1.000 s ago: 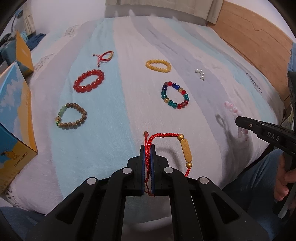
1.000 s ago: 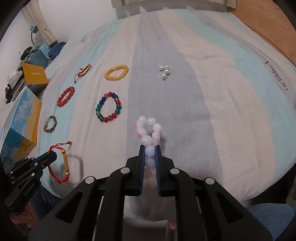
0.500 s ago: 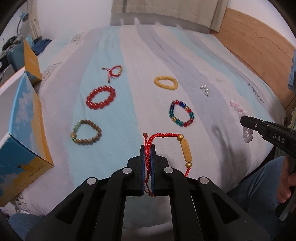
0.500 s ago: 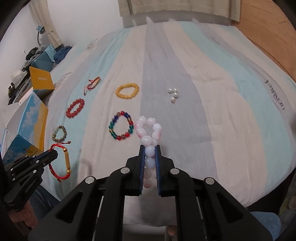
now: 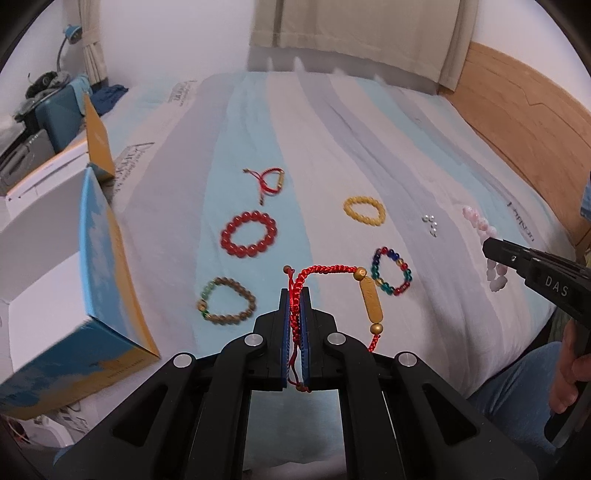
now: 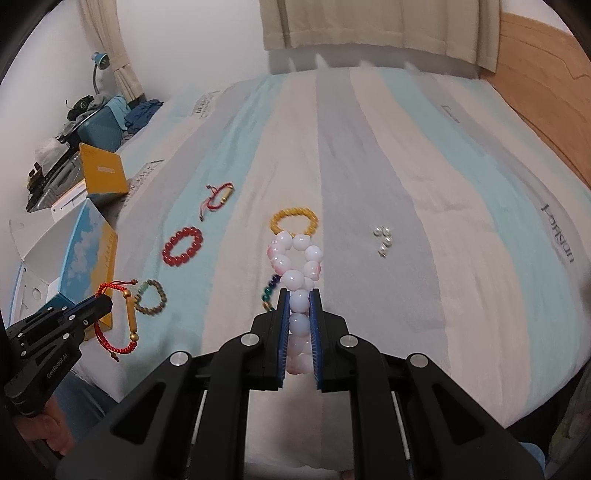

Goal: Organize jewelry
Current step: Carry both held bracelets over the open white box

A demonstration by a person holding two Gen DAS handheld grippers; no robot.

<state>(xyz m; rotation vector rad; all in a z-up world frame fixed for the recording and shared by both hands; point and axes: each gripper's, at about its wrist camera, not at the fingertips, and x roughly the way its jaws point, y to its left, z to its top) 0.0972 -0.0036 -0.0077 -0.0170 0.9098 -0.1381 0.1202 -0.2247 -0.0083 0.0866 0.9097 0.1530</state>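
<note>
Left tongs [image 5: 295,295] pinch the red cord bracelet [image 5: 325,269] tight, lifted above the striped bed [image 5: 332,147]. Right tongs [image 6: 299,299] clamp the pink bead bracelet [image 6: 295,258], also aloft. Beyond both, the yellow bead bracelet [image 5: 364,210] lies on the bed.

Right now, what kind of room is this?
Most likely a bedroom. The bracelets lie on a bed with a striped sheet, a wooden headboard runs along its far side, and curtains hang behind it.
</note>
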